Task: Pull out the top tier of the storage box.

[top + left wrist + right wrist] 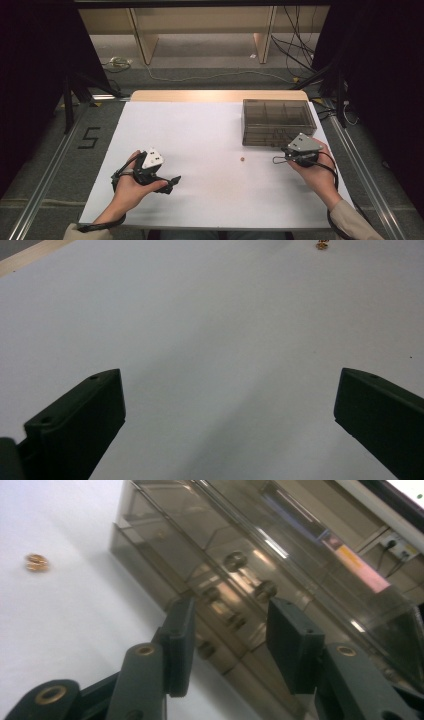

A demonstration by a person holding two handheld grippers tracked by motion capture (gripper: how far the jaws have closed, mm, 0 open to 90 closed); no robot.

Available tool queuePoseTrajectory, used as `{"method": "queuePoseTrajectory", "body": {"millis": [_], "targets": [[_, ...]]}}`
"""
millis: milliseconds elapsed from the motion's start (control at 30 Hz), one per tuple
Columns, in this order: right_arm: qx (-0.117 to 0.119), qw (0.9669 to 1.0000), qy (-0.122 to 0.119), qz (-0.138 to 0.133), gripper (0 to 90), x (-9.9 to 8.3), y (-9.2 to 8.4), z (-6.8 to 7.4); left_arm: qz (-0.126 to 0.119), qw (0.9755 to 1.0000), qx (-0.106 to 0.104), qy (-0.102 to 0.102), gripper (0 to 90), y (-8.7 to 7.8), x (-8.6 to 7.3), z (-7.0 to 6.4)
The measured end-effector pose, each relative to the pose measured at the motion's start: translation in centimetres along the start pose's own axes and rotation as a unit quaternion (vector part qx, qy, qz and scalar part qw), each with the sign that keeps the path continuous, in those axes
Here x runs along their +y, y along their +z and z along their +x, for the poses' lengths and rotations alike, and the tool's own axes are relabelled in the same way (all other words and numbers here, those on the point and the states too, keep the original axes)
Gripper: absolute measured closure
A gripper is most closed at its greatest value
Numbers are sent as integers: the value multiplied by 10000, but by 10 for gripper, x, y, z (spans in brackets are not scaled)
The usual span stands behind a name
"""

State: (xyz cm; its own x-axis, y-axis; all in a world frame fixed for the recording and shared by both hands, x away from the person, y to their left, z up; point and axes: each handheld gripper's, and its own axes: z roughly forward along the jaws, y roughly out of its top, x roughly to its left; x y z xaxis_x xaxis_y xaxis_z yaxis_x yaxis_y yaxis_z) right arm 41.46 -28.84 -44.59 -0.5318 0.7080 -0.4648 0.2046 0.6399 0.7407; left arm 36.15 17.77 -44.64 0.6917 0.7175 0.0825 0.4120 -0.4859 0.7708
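While the small brass nut (242, 159) lies loose on the white counter (200, 190), short of the smoky clear plastic compartment box (277, 121), sorting appears unfinished; both grippers' fingers (181, 645) stand spread, holding nothing.

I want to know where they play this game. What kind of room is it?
Probably a lab or workshop set up for recording. A table with a plain white top stands on a metal frame, cables trail over the floor, and a taped number 5 marks the spot beside it.
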Motion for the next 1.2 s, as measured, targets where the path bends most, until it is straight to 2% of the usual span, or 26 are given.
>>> {"method": "queuePoseTrajectory", "body": {"millis": [100, 267, 433, 600, 700, 833, 1000, 1033, 1200], "targets": [[-127, 9999, -78, 49, 570, 2, 6, -3, -7, 10000, 0, -7, 1, 0, 0, 0], [-303, 9989, -353, 73, 604, 4, 14, -3, 29, 10000, -25, -6, 3, 1, -1, 0], [-367, 9978, -534, 116, 629, 5, 18, -3, 27, 10000, -32, -13, 5, 1, -1, 0], [-550, 9947, -846, 178, 682, 8, 21, 0, 27, 10000, -44, -15, 8, 1, -1, 0], [-676, 9916, -1076, 238, 708, 9, 21, 2, 51, 10000, -59, -5, 9, 2, -2, 0], [-842, 9878, -1266, 323, 746, 11, 22, 4, 30, 10000, -54, -12, 10, 2, -1, 0], [-940, 9848, -1407, 384, 761, 13, 22, 6, 64, 10000, -53, -1, 12, 2, -2, 0], [-1007, 9813, -1575, 457, 769, 14, 22, 7, 60, 10000, -56, -3, 12, 2, -2, 0], [-1135, 9744, -1847, 596, 780, 17, 24, 11, 60, 10000, -59, 0, 16, 2, -2, 0]]}}
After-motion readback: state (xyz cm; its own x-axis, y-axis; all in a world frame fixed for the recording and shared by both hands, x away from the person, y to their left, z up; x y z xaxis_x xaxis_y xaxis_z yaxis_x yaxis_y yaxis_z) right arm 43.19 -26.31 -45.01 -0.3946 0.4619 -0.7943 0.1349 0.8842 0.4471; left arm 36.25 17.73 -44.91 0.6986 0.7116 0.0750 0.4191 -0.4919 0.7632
